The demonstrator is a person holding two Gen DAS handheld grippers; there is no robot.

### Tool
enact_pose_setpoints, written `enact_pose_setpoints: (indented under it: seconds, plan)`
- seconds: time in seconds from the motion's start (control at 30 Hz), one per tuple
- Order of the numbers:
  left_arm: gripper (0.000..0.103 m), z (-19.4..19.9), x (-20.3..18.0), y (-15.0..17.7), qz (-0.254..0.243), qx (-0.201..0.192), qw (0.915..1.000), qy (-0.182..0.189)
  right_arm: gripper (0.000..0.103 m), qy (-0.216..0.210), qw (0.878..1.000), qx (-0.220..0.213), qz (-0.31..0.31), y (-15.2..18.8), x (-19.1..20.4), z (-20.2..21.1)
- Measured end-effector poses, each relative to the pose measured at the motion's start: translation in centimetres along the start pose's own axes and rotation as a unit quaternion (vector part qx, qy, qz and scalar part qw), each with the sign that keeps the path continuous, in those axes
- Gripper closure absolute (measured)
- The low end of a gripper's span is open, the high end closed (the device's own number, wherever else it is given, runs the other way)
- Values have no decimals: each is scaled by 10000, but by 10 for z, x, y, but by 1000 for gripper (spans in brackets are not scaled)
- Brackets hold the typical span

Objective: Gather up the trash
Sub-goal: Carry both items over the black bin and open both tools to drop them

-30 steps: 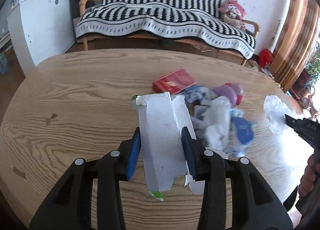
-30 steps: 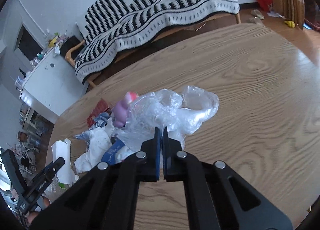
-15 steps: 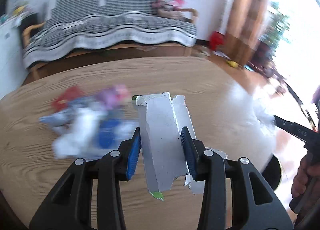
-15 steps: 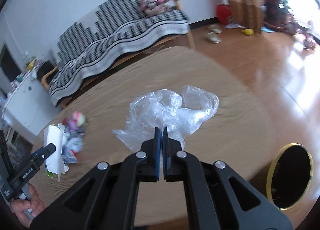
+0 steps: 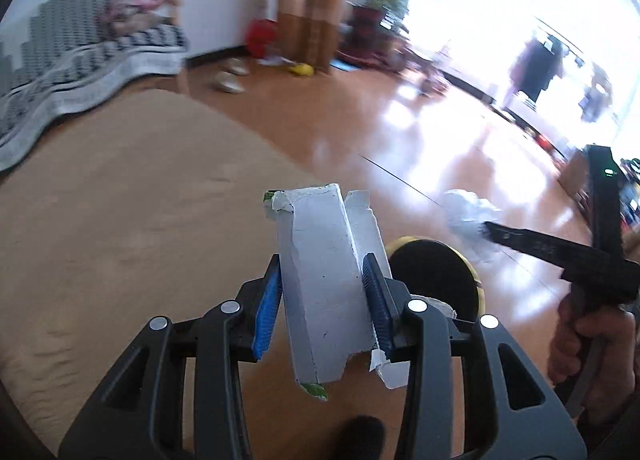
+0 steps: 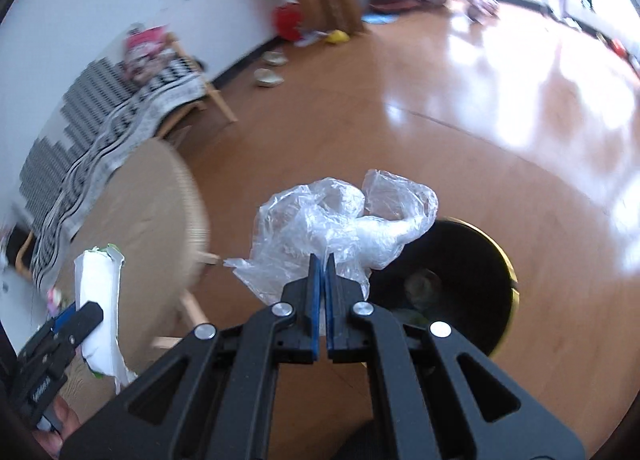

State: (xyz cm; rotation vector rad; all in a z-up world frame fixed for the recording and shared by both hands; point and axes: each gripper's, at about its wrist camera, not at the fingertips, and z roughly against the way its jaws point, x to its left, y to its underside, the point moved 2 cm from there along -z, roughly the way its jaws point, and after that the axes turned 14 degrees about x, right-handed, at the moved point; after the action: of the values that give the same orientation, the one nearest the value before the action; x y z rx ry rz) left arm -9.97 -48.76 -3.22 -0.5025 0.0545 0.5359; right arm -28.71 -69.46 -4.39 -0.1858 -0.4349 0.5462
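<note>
My left gripper (image 5: 322, 272) is shut on a torn white carton (image 5: 326, 280) with green printed edges, held over the table's right edge. The same carton (image 6: 100, 300) shows at the lower left of the right wrist view, in the left gripper (image 6: 76, 320). My right gripper (image 6: 320, 264) is shut on a crumpled clear plastic bag (image 6: 340, 223), which hangs just above a round black bin with a gold rim (image 6: 506, 260) on the floor. That bin (image 5: 436, 272) lies right behind the carton in the left wrist view, where the right gripper (image 5: 490, 230) holds the bag (image 5: 468, 207).
The round wooden table (image 5: 120, 219) fills the left; its edge (image 6: 196, 211) stands left of the bin. A striped sofa (image 6: 100, 111), slippers (image 6: 268, 77) and a red object (image 6: 288, 21) stand farther off on the glossy wooden floor (image 6: 500, 119). A hand (image 5: 588, 348) grips the right tool.
Both grippers have swung right, off the table and its trash pile, toward the bin on the floor. Carton and bag stay gripped. The bin has come under the bag.
</note>
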Motion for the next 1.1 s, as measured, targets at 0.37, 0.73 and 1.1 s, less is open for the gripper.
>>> enact_pose_setpoints:
  seconds: [0.37, 0.73, 1.1]
  plan:
    - [63, -134, -102, -11, -964, 818, 9909, 454, 100, 66, 9890, 797, -1241, 8, -120, -57]
    - [63, -195, -124, -19, -992, 1178, 9862, 607, 100, -27, 9792, 1036, -1746, -1, -149, -84]
    - [63, -210, -134, -13, -1100, 1321, 9832, 619, 27, -262, 9765, 656, -2037, -2, -164, -62]
